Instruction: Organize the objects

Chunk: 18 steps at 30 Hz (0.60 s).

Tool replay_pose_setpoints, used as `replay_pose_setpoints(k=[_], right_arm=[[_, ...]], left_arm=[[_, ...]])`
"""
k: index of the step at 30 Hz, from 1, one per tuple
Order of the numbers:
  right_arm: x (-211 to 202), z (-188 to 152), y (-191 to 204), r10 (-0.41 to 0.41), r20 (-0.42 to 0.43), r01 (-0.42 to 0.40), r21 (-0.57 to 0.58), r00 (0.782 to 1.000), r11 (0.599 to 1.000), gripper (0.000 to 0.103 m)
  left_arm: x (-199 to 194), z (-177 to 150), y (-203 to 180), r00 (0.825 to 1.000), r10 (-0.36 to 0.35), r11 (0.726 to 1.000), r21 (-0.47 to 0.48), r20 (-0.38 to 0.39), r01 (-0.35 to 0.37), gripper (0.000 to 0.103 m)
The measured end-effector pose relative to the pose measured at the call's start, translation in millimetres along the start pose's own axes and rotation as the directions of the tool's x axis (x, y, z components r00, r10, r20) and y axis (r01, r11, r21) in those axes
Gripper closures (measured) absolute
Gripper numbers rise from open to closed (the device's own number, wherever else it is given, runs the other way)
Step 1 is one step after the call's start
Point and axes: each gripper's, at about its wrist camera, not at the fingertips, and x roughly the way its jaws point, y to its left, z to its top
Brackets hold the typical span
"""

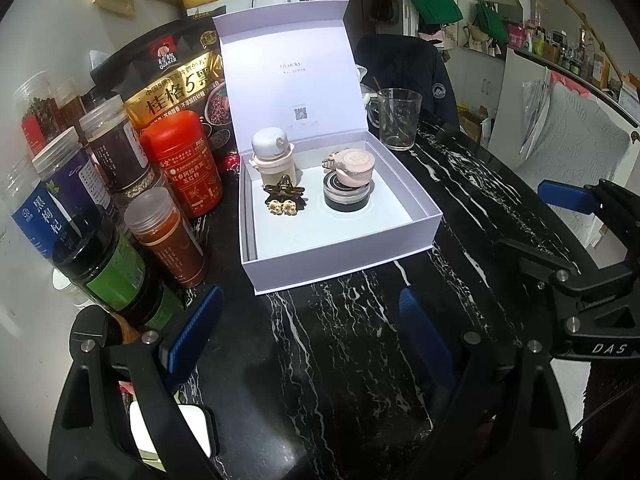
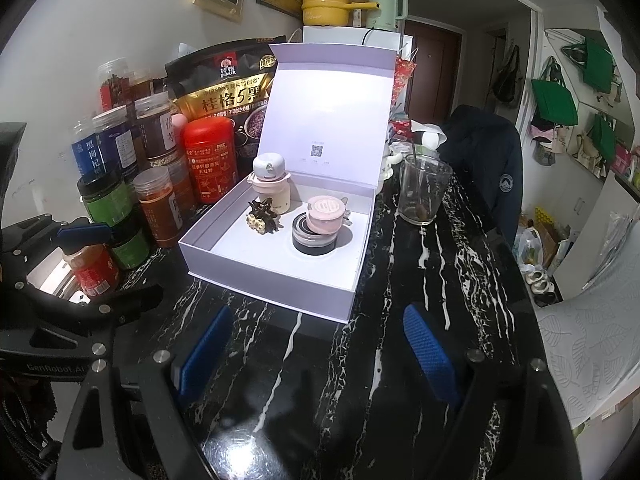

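Both grippers hang over bare marble with the white box (image 1: 340,236) straight ahead of them, its near wall just beyond the fingertips. The left gripper (image 1: 310,330) has its jaws wide apart with nothing between them; the box sits a little right of its centre line. The right gripper (image 2: 316,346) is likewise spread and empty, and the box lies ahead and slightly left of it. Neither looks clearly nearer; the box falls between the two. Its long side runs across the jaws, and the lid (image 1: 292,72) stands upright at the far edge, hinged away from both hands. My guess is that the lid is the next thing to deal with, and reaching it means going over the contents.

Left of the left jaws stands a cluster of jars (image 1: 168,236) and a red tin (image 1: 182,164), with an oat bag (image 1: 176,84) behind; these stay outside the box.

Inside the box, going left to right: a small pale bottle (image 1: 274,158) upright at the far left, a dark star-shaped clip (image 1: 285,196) lying just in front of it, then a pink case (image 1: 354,168) resting tilted on a black round tin (image 1: 346,196).

Right of the box, beyond its far corner, a glass (image 1: 399,118) holds a spoon and some dregs
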Motion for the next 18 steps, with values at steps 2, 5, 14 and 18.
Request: replay_pose_setpoints(k=[2, 5, 14, 18], right_arm=[[0.7, 0.4, 0.5, 0.000, -0.001, 0.000, -0.001, 1.000, 1.000, 0.014], [1.2, 0.5, 0.7, 0.000, -0.002, 0.000, -0.002, 1.000, 1.000, 0.014], [3.8, -0.6, 0.9, 0.001, -0.007, -0.001, -0.004, 1.000, 1.000, 0.014], [6.6, -1.2, 0.5, 0.000, -0.015, 0.000, -0.005, 1.000, 1.000, 0.014]], left_arm=[[0.5, 0.0, 0.2, 1.000, 0.002, 1.000, 0.000, 0.000, -0.002, 0.013], [0.3, -0.1, 0.0, 1.000, 0.000, 1.000, 0.001, 0.000, 0.000, 0.013], [2.3, -0.6, 0.2, 1.000, 0.008, 1.000, 0.007, -0.003, -0.008, 0.013], [4.0, -0.8, 0.8, 1.000, 0.018, 1.000, 0.007, -0.009, -0.018, 0.013]])
